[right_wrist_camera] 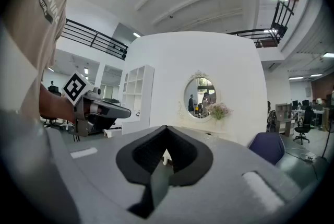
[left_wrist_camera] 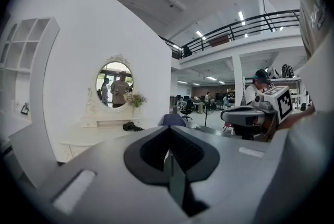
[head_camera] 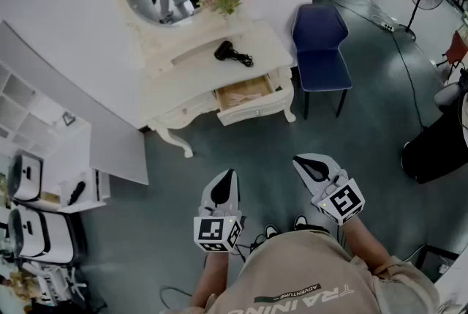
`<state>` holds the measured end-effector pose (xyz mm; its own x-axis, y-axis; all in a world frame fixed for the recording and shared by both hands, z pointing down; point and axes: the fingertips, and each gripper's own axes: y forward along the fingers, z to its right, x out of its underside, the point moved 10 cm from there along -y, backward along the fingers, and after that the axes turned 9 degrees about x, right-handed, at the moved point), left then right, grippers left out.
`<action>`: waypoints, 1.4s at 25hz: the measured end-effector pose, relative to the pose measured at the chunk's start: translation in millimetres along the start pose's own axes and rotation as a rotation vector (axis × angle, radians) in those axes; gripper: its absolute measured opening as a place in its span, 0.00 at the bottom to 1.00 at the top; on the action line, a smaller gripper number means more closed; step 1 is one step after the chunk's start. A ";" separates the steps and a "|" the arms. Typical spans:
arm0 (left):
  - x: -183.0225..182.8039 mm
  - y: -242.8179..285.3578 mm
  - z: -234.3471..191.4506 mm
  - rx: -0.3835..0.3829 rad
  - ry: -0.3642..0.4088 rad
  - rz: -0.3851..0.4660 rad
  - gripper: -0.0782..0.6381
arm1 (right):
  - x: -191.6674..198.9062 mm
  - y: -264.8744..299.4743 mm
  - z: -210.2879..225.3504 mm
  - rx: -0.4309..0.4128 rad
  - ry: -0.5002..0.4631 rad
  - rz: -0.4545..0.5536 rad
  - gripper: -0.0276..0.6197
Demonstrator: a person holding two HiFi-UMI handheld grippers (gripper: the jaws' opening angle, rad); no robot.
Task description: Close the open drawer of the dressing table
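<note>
Both grippers empty, jaws pressed together. My left gripper (head_camera: 228, 177) and right gripper (head_camera: 303, 162) are held low, well apart from the dressing table (head_camera: 197, 60). The open drawer (head_camera: 247, 94) sticks out of the table's front edge, at the end nearest the blue chair (head_camera: 320, 49). A hair dryer (head_camera: 232, 53) lies on top above it. To do this well, I judge: step in, set the closed tips on the middle of the drawer front, and push straight in so it doesn't skew.

Dressing table (head_camera: 191, 55) upper ctr; drawer (head_camera: 247, 95) open. L gripper (head_camera: 231, 174), R gripper (head_camera: 300, 161) lower ctr, well apart from it.
</note>
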<state>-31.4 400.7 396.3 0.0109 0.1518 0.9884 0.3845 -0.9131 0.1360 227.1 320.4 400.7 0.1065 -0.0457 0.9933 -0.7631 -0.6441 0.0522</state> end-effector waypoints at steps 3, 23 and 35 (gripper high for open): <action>-4.4 -1.9 6.1 0.008 -0.012 -0.001 0.13 | 5.5 -4.1 1.3 -0.007 0.038 0.003 0.05; 22.9 32.5 27.0 -0.051 -0.063 -0.075 0.13 | 46.5 9.7 39.2 -0.072 0.082 -0.092 0.05; 22.8 115.4 -65.6 -0.004 -0.090 -0.055 0.13 | 40.5 104.6 78.0 -0.056 0.047 -0.120 0.05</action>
<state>-47.4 273.9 439.0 0.0729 0.2346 0.9694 0.3830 -0.9040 0.1900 201.4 191.7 438.3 0.1704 0.0659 0.9832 -0.7814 -0.5989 0.1755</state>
